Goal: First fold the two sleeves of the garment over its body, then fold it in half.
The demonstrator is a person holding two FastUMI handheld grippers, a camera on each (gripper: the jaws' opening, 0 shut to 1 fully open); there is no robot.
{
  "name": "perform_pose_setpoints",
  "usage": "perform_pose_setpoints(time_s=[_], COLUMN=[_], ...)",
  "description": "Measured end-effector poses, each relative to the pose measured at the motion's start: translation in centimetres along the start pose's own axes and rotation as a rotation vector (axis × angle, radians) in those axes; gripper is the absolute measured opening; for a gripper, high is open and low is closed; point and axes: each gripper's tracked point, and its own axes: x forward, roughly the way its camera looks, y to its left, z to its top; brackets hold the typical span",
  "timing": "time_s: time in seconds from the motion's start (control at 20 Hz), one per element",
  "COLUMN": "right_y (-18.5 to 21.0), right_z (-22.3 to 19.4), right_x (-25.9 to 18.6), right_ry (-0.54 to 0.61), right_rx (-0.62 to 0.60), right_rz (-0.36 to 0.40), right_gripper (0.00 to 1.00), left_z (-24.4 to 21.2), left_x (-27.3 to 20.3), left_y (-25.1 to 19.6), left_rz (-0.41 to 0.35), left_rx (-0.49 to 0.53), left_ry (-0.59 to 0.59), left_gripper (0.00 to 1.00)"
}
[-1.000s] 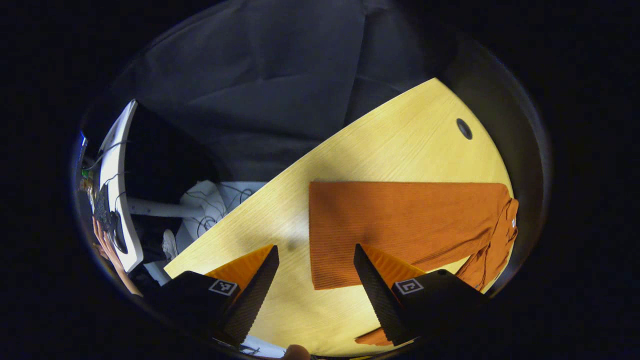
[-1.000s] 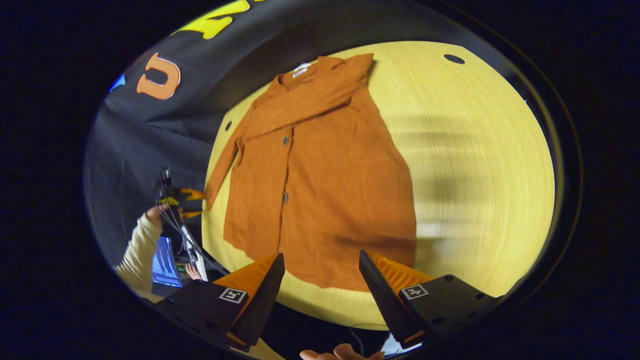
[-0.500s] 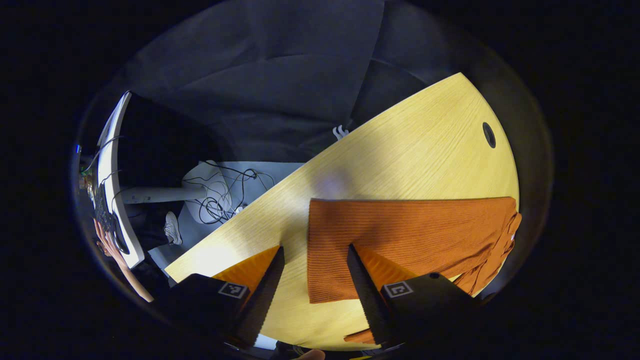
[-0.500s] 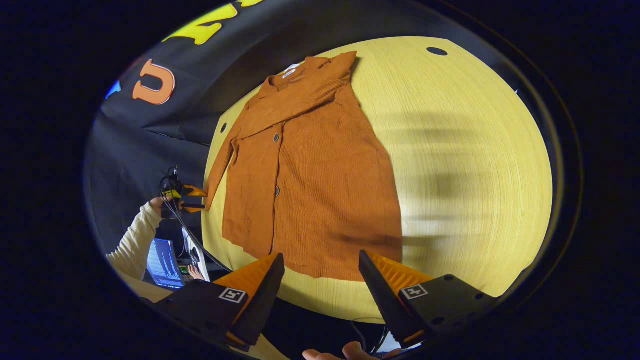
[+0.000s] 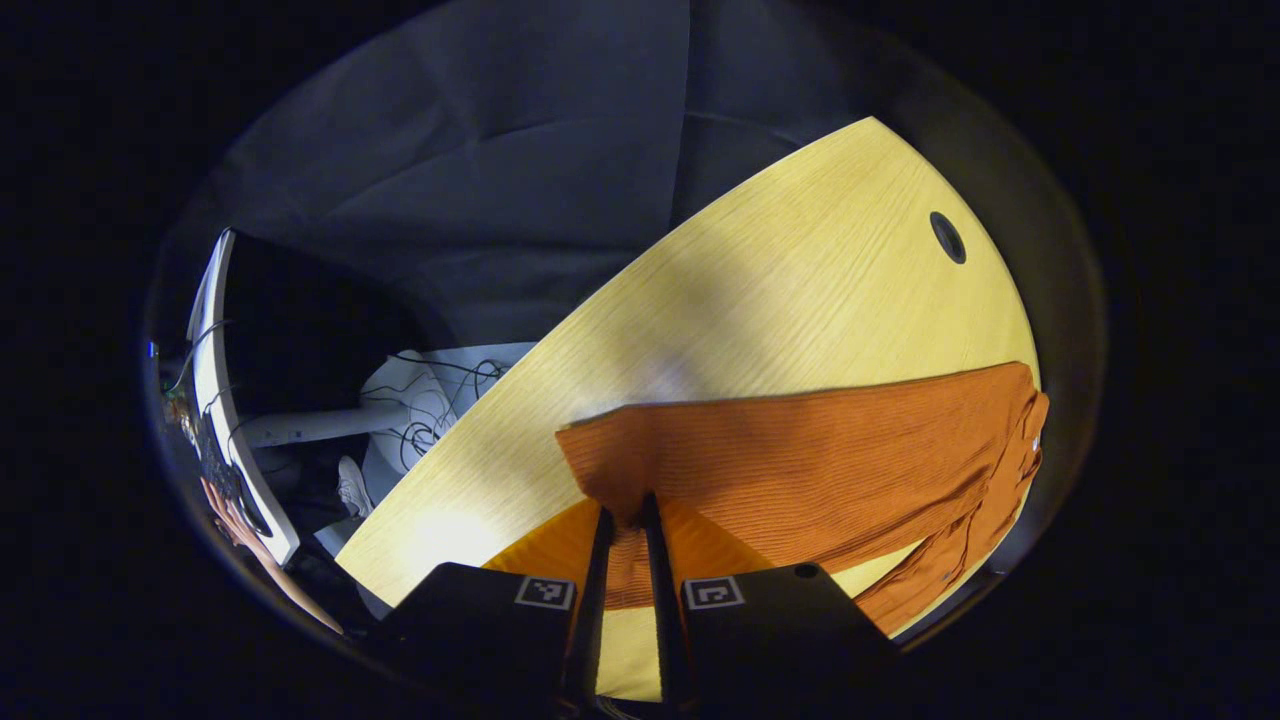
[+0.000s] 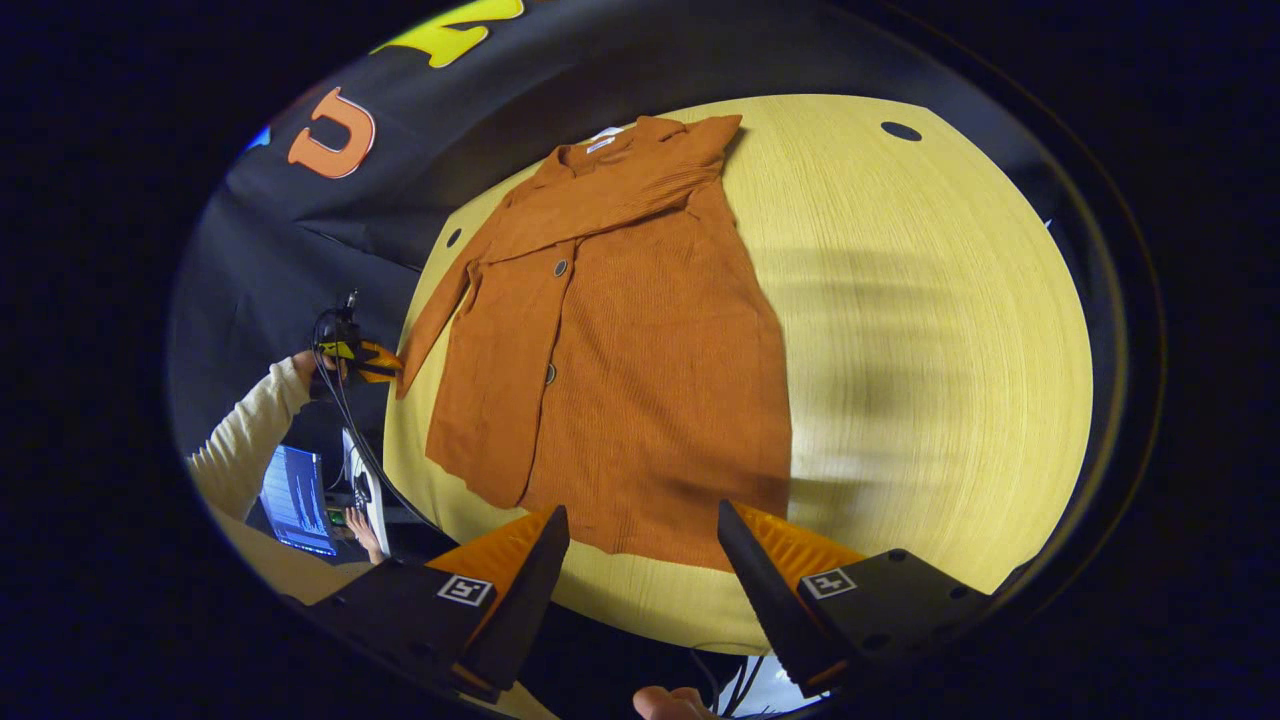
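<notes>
An orange knit cardigan (image 6: 640, 340) lies flat on the round yellow table (image 6: 920, 320), collar far, hem near. One sleeve (image 6: 610, 195) lies folded across the chest. The other sleeve (image 6: 440, 310) stretches out to the table's left edge. There my left gripper (image 6: 385, 362), held by a hand, has the cuff. In the left gripper view its fingers (image 5: 625, 510) are shut with orange fabric pinched between them, and the cardigan's body (image 5: 800, 460) spreads beyond. My right gripper (image 6: 641, 510) hangs open above the hem, holding nothing.
A cable hole (image 6: 900, 131) sits in the table's far right part. Off the table's left edge are a laptop (image 6: 295, 500) and a person's cream sleeve (image 6: 245, 440). A white desk (image 5: 215, 400) with cables stands on the floor.
My left gripper went from open beside the hem to shut on the fabric, which now bunches toward it. The right gripper stayed open and shifted only slightly.
</notes>
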Motion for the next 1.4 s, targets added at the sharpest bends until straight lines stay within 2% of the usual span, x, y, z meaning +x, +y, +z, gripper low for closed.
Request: perform_pose_setpoints(time_s=[0.05, 0.1, 0.15, 0.25, 0.4, 0.5, 0.6, 0.75, 0.95, 1.1, 1.3, 1.4], right_y=[-0.1, -0.3, -0.5, -2.2, -4.3, -4.8, -4.9, -4.3, -4.6, -5.9, -7.7, -8.7], right_z=[0.0, 0.0, 0.0, -0.3, -1.2, -1.5, -1.8, -1.7, -0.8, -0.1, 0.3, 0.5], right_x=[0.0, -0.1, -0.2, -0.5, -0.8, -0.8, -0.6, -0.7, -0.6, -1.2, -2.9, -3.6], right_ry=[-0.004, -0.011, -0.021, -0.035, -0.03, -0.037, -0.036, -0.058, -0.106, -0.15, -0.209, -0.24], right_rx=[0.007, 0.014, 0.023, 0.036, 0.037, 0.051, 0.05, 0.017, 0.005, 0.014, 0.049, 0.075], right_rz=[0.0, -0.001, -0.003, -0.016, -0.045, -0.031, -0.006, 0.055, 0.086, 0.088, 0.1, 0.103], right_gripper=[0.95, 0.96, 0.96, 0.96, 0.96, 0.95, 0.95, 0.96, 0.96, 0.96, 0.96, 0.96], left_z=[0.3, 0.4, 0.4, -0.3, -0.1, 0.7, 1.7, 2.2, -0.5, -4.6, -11.7, -15.2], left_x=[-0.1, 0.1, 0.1, -0.1, -1.8, -4.6, -8.3, -14.3, -19.9, -20.4, -19.6, -17.4], left_y=[-0.1, -0.2, -0.3, -0.4, -0.4, -3.3, -7.0, -14.2, -27.6, -36.6, -49.4, -54.3], left_rz=[-0.022, -0.043, -0.062, -0.09, -0.083, -0.129, -0.182, -0.254, -0.39, -0.414, -0.508, -0.503], left_rx=[0.012, 0.014, 0.003, -0.035, -0.037, -0.022, 0.04, 0.147, 0.31, 0.468, 0.577, 0.671], left_ry=[-0.03, -0.057, -0.081, -0.074, -0.099, -0.143, -0.208, -0.298, -0.357, -0.355, -0.321, -0.293], left_gripper=[0.25, 0.05, 0.08, 0.05, 0.03, 0.04, 0.03, 0.03, 0.03, 0.03, 0.03, 0.03])
